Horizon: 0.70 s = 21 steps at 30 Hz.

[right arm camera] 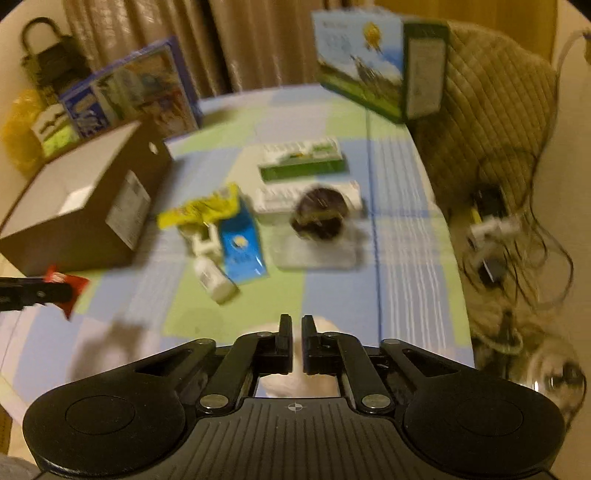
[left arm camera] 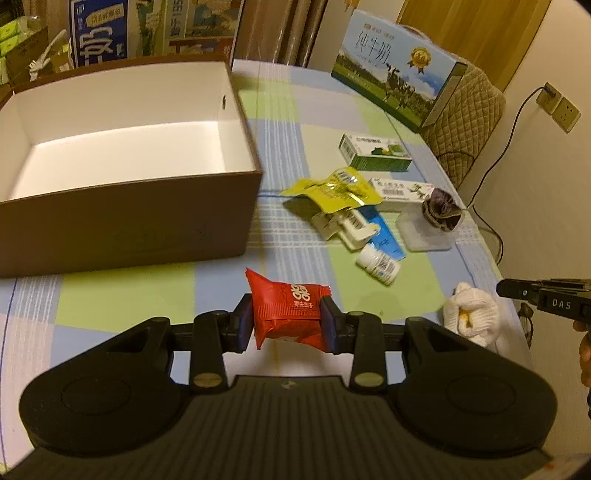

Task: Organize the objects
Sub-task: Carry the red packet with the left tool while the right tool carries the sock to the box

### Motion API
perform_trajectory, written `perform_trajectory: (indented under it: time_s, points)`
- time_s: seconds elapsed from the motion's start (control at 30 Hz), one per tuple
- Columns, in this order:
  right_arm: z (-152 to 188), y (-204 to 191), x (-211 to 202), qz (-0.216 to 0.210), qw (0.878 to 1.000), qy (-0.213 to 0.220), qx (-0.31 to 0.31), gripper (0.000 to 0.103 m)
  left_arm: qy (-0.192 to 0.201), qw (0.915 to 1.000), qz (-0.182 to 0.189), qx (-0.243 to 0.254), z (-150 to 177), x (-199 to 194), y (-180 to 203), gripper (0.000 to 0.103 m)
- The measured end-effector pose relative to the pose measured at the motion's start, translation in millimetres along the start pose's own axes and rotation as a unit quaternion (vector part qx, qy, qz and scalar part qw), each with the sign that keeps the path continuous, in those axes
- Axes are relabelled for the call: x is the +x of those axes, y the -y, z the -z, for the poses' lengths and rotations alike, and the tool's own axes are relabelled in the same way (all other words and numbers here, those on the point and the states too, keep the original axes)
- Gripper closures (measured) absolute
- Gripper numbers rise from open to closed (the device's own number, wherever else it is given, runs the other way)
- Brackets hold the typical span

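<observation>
Far left, open brown box (left arm camera: 125, 206) with white inside sits on checked tablecloth (left arm camera: 122, 299), nothing visible in it. Behind it, printed cartons (left arm camera: 99, 33) stacked at the table's far edge.

Near centre, left gripper (left arm camera: 288, 319) is clamped on red packet (left arm camera: 288, 314), pads pressing both its sides, packet lifted off the cloth, just near of the box's right corner. In right wrist view the same packet (right arm camera: 66, 286) shows at the left edge in the gripper's tips, beside the box (right arm camera: 81, 214).

Right of the box, a loose pile: yellow sachet (left arm camera: 332, 190) lies on top of a white applicator (left arm camera: 343, 225); blue tube box (left arm camera: 384, 240) just beside it; small white bottle (left arm camera: 378, 264) on its side at the pile's near end. Far of the pile, green-white carton (left arm camera: 373, 153); right of the sachet, white carton (left arm camera: 402, 190). A dark round bundle (left arm camera: 441, 210) sits on a clear lid (left arm camera: 424, 232). Milk carton (left arm camera: 399, 70) stands at the far right corner.

Near right, white cloth (left arm camera: 469, 314) lies bunched at the table edge. Right gripper (right arm camera: 294, 345) hangs over it, jaws nearly closed with a slim gap, nothing between them; cloth (right arm camera: 295, 384) shows below the fingers, contact unclear. Right view is blurred. In the left view the right gripper (left arm camera: 498, 288) pokes in from the right edge, beside the cloth.
</observation>
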State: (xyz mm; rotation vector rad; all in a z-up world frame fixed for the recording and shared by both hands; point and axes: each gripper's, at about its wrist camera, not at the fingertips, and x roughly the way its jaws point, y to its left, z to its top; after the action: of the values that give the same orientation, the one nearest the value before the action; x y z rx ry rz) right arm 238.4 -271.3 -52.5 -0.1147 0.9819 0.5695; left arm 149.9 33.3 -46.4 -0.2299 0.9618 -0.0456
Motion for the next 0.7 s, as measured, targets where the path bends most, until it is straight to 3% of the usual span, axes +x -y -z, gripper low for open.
perform_trajectory:
  time_s: [0.03,0.1,0.17,0.43,0.5,0.53,0.6,0.7]
  points:
    - [1,2,2,0.001,1.000,-0.005,0.009,0.092,-0.002,1.0000,0.001,0.002,0,0,-4,0.071]
    - [4,-2,2,-0.001,1.000,-0.001,0.006,0.060,-0.005,0.9999,0.002,0.009,-2,0,-10,0.071]
    - [9,-9,0,-0.004,1.000,0.010,-0.005,0.043,-0.006,0.9999,0.004,0.012,-4,-1,-16,0.071]
    - [26,-22,31,0.058,0.997,-0.023,-0.049,0.044,-0.010,0.9996,0.017,0.020,-9,1,-28,0.071]
    - [33,-21,40,0.070,0.996,-0.025,-0.050,0.065,-0.010,0.9995,0.020,0.021,-9,1,-30,0.071]
    - [35,-21,42,0.068,0.996,-0.027,-0.048,0.068,-0.010,0.9995,0.021,0.021,-10,0,-31,0.071]
    - [37,-24,39,0.068,0.997,-0.014,-0.045,0.083,-0.007,0.9995,0.023,0.020,-10,-3,-35,0.071]
    - [32,-33,32,0.070,0.996,-0.003,-0.060,0.092,-0.001,0.9995,0.027,0.017,-11,-10,-43,0.071]
